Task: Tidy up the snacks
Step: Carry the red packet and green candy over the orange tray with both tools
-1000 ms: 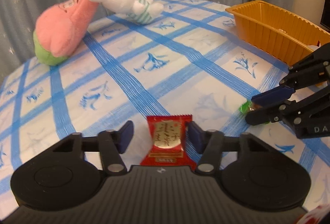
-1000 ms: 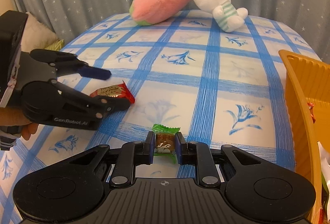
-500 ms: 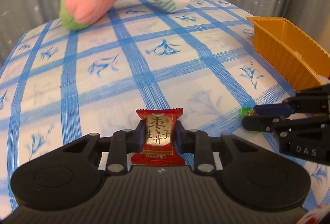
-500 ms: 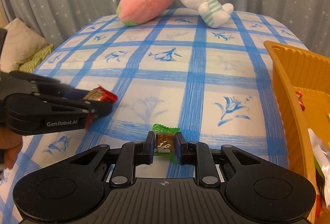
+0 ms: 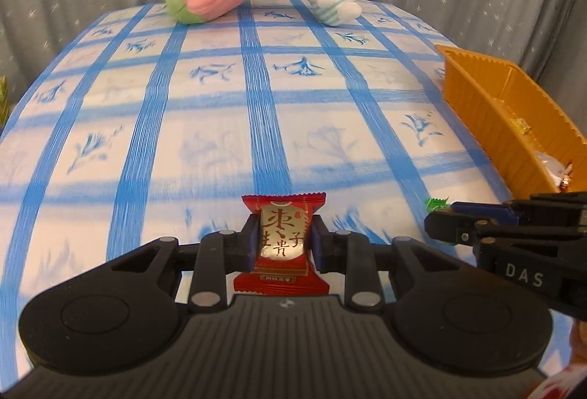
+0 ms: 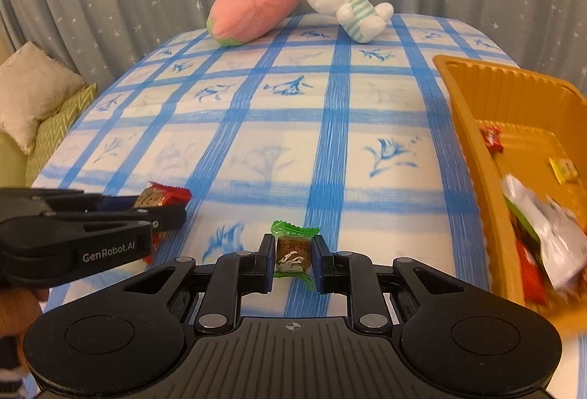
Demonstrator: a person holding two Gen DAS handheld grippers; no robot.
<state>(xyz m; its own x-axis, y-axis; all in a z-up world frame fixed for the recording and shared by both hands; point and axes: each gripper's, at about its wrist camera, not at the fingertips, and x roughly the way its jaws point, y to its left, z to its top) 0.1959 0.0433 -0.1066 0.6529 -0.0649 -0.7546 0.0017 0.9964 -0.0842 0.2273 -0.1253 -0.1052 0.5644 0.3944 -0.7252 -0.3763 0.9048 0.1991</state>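
Snacks are in both our grippers now. From the left wrist we see the left gripper point(image 5: 282, 245) clamped on a red packet point(image 5: 281, 245). A second ago its jaws stood wide with the packet lying loose between them on the cloth point(image 5: 220, 127); they have just been closing, and the pads now press its sides. The packet looks lifted clear of the cloth, so the pick seems done. The tray point(image 5: 488, 116) sits near on the right, with the right gripper point(image 5: 440, 221) just short of it.

From the right wrist, the right gripper point(image 6: 293, 254) is shut on a green candy point(image 6: 293, 250), as it was a second ago. The tray point(image 6: 466, 127) fills more of this view than before and already holds several packets. The left gripper point(image 6: 161, 206) shows at left, carrying the red packet point(image 6: 165, 195). We judge that what remains is carrying both to the tray and letting go over it.
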